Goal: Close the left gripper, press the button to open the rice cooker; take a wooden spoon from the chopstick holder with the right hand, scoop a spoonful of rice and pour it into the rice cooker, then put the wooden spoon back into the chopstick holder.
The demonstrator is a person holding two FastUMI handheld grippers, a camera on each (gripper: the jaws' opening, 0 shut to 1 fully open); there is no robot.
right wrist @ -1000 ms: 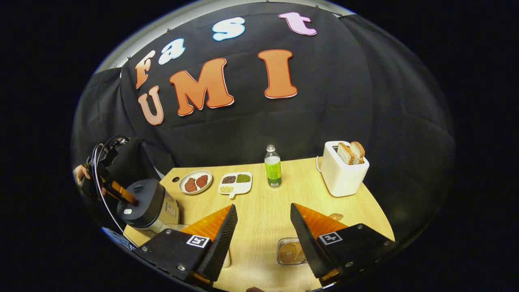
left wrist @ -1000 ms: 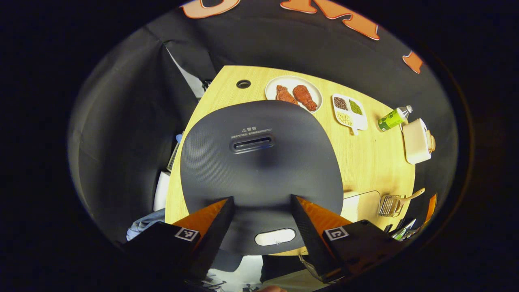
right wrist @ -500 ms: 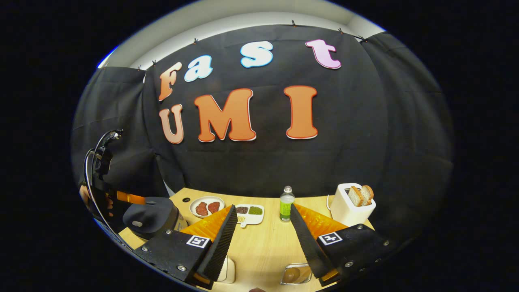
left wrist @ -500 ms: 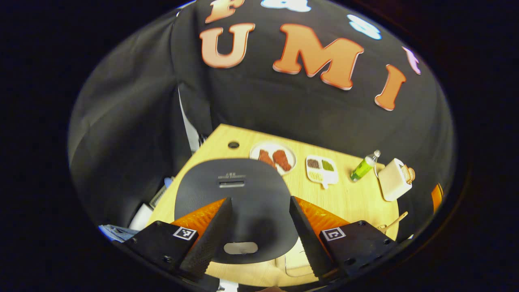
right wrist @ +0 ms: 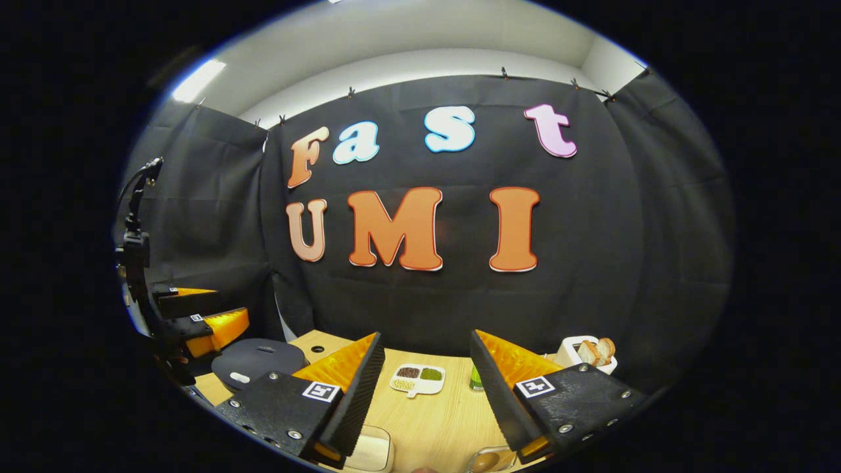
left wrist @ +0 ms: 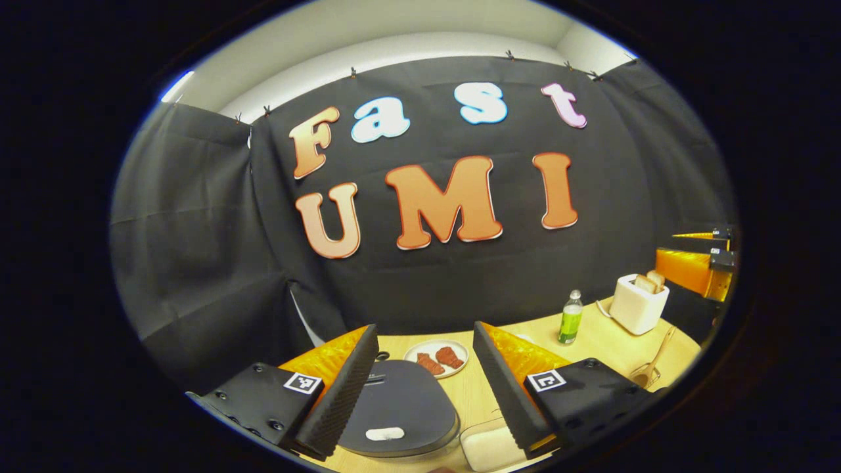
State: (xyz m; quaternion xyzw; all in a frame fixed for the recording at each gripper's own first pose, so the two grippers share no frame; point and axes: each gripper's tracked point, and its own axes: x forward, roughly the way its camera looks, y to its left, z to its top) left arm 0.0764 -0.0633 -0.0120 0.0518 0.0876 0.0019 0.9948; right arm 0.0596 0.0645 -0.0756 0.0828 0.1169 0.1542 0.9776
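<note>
Rice cooker (left wrist: 401, 410), dark grey with a rounded lid, sits shut on the pale wooden desk (left wrist: 591, 341) below your left gripper (left wrist: 420, 387), which gapes empty. Right gripper (right wrist: 420, 387) likewise. Close the left, then press the white button (left wrist: 384, 433).

One wooden table (left wrist: 591, 341) carries the spread. On it stands one rice cooker (left wrist: 401, 410) with one pale button (left wrist: 385, 433) on its closed lid. One round plate (left wrist: 420, 350) holds two pieces of meat (left wrist: 441, 359). One divided dish (right wrist: 418, 380) shows three compartments of grains. One bottle (left wrist: 570, 318) stands by one toaster (left wrist: 638, 303), which holds two slices of bread (right wrist: 596, 351). One wooden spoon (left wrist: 656, 359) leans in one wire holder (left wrist: 640, 376). One clear container (left wrist: 485, 445) sits at the near edge. Two grippers are counted: the left gripper (left wrist: 420, 384) and the right gripper (right wrist: 420, 387), each with two fingers.
</note>
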